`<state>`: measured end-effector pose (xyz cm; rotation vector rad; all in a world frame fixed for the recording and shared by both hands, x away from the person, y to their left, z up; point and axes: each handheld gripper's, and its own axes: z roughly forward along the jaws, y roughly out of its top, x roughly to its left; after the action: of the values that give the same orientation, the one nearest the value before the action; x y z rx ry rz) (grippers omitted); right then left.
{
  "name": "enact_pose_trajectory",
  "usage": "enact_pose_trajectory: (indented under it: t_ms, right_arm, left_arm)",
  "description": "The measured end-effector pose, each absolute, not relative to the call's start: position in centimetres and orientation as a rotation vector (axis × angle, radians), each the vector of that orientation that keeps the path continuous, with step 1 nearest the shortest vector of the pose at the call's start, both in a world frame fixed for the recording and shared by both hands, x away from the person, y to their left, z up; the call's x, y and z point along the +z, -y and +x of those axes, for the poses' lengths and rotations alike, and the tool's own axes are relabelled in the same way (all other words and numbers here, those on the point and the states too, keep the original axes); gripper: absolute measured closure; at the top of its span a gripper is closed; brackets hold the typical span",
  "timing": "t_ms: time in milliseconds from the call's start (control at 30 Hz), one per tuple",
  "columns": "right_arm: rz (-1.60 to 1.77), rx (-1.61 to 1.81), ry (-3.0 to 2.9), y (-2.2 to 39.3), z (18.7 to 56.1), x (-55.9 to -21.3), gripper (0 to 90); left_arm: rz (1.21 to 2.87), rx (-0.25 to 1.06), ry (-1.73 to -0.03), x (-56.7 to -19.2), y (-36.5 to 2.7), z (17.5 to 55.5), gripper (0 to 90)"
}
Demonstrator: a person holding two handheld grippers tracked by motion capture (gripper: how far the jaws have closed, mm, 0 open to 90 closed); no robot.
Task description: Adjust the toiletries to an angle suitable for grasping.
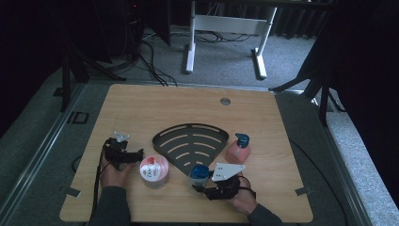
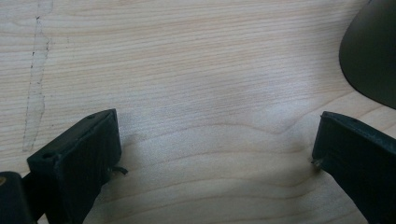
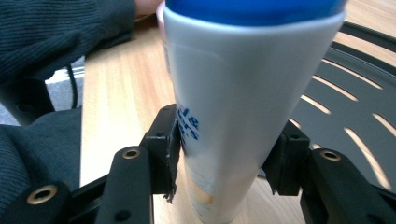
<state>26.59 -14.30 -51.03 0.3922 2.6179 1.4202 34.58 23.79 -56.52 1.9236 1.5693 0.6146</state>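
Note:
A white tube with a blue cap (image 1: 199, 173) stands upright at the near edge of the black fan-shaped slotted tray (image 1: 188, 141). My right gripper (image 1: 198, 182) is shut on it. In the right gripper view both pads press the tube (image 3: 243, 93) low on its body, at my right gripper (image 3: 224, 156), with the tray (image 3: 355, 93) behind. My left gripper (image 1: 136, 157) rests on the table left of a pink jar with a red and white lid (image 1: 154, 170). Its jaws stand wide open over bare wood at my left gripper (image 2: 215, 149), with the tray's edge (image 2: 373, 51) beyond.
A pink pump bottle with a blue head (image 1: 238, 149) stands right of the tray. The wooden table (image 1: 141, 108) has a round cable hole (image 1: 225, 101) near its far edge. A dark sleeve (image 3: 46, 37) lies left of the tube.

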Motion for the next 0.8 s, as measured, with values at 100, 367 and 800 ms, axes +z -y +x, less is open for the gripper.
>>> enact_pose_trajectory:
  t_ms: [100, 367, 800]
  right_arm:
    - [0.428, 1.411, -2.605, 15.2, 26.7, -51.0, 52.7]
    - [0.519, 1.386, -2.559, 17.6, 27.2, -51.0, 52.8]
    - [0.716, 1.306, -2.424, 21.9, 29.4, -50.8, 52.8]
  left_arm:
    - [1.924, 0.615, -1.569, -56.5, -23.8, 34.6, 1.2]
    - [1.924, 0.615, -1.569, -56.5, -23.8, 34.6, 1.2]
    - [1.924, 0.615, -1.569, -56.5, -23.8, 34.6, 1.2]
